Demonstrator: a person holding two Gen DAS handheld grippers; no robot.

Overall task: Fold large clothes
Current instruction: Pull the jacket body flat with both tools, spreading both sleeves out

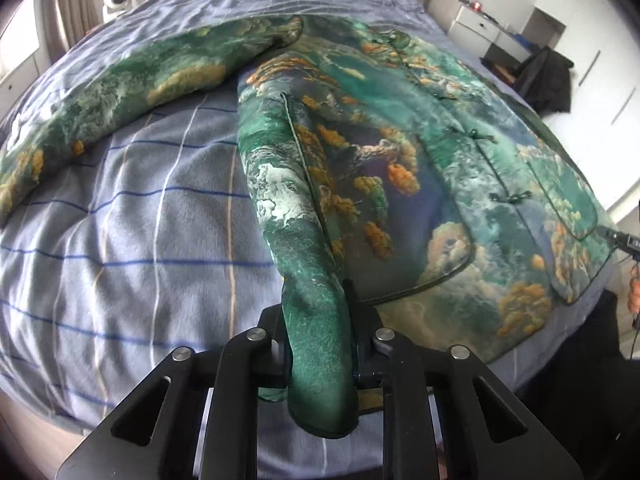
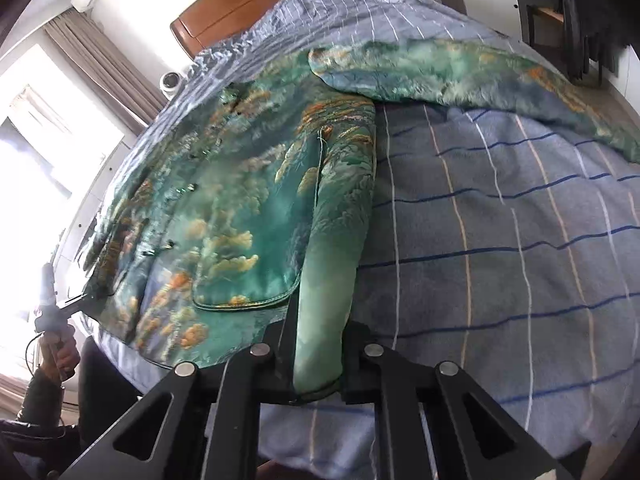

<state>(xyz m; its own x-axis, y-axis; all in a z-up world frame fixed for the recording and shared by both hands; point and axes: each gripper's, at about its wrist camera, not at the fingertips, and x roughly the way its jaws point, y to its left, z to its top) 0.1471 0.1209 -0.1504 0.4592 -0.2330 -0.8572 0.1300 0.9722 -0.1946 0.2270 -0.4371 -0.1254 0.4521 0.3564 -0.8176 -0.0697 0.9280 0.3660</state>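
Both grippers clamp jacket (image 1: pixel 360 152) hem corners at bed (image 1: pixel 140 240) foot edge: left gripper (image 1: pixel 320 360), right gripper (image 2: pixel 318 364). Fold starting; next likely lifting hem toward collar.

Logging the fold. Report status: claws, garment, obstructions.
Left claw shut on jacket hem. Right claw shut on opposite hem corner. Jacket spread on bed, sleeves out. Nothing blocking.
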